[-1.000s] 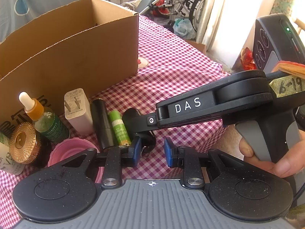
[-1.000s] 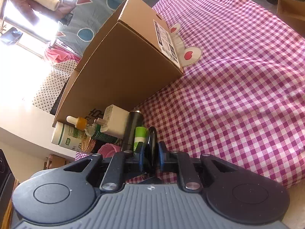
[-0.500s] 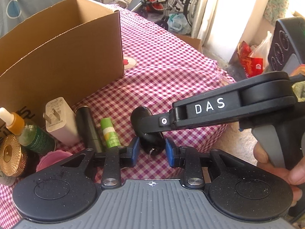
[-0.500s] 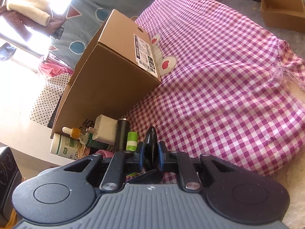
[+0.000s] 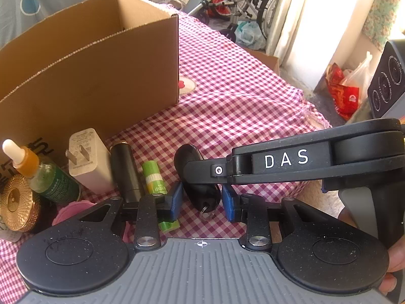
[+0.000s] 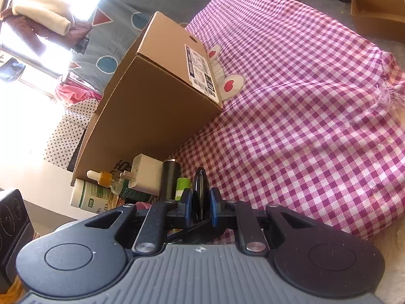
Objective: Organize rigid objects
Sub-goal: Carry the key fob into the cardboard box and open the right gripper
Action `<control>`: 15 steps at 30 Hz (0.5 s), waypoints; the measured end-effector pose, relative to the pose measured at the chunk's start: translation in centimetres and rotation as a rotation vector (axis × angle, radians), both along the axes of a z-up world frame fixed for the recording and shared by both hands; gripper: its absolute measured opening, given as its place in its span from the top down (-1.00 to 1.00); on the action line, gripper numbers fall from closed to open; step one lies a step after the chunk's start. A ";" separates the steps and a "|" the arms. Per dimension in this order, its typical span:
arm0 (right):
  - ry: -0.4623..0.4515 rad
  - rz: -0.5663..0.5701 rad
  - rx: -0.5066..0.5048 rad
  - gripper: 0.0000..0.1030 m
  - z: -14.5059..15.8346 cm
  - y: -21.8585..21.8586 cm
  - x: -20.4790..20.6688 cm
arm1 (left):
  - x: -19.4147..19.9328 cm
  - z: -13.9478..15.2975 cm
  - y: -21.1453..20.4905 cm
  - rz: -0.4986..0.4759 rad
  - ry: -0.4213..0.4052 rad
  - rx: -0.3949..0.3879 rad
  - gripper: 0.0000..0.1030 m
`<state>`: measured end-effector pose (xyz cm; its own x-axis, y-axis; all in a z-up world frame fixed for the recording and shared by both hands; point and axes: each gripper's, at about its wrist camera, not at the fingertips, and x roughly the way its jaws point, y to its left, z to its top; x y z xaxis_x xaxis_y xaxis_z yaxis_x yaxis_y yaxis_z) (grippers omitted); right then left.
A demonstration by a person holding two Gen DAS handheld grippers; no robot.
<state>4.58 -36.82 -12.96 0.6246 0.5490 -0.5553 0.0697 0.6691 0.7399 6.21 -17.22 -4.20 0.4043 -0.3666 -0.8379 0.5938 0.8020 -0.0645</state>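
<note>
A black oval key fob with a small ring at its lower end hangs just above the checked cloth. My right gripper is shut on it, and its view shows the fob edge-on between the blue pads. In the left wrist view that right gripper reaches in from the right, marked DAS. My left gripper has its jaws opening. The fob sits between its blue pads with a thin gap on each side. An open cardboard box stands behind at the left.
A row lies in front of the box: green lip balm, black cylinder, white charger plug, dropper bottle, gold-lidded jar, pink lid. The cloth's edge drops off at right. A hand grips the right handle.
The left gripper's pads have spread apart, and the fob held by the right gripper now sits between them rather than beyond its left pad. The right gripper stays clamped on the fob.
</note>
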 end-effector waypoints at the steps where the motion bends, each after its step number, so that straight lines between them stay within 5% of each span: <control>1: -0.008 -0.001 -0.001 0.67 0.3 0.2 -0.1 | -0.2 0.3 0.0 0.000 -0.010 -0.001 0.37; 15: -0.253 0.070 -0.080 0.67 10.9 4.7 -1.1 | -2.9 8.9 4.7 0.076 -0.240 -0.086 0.37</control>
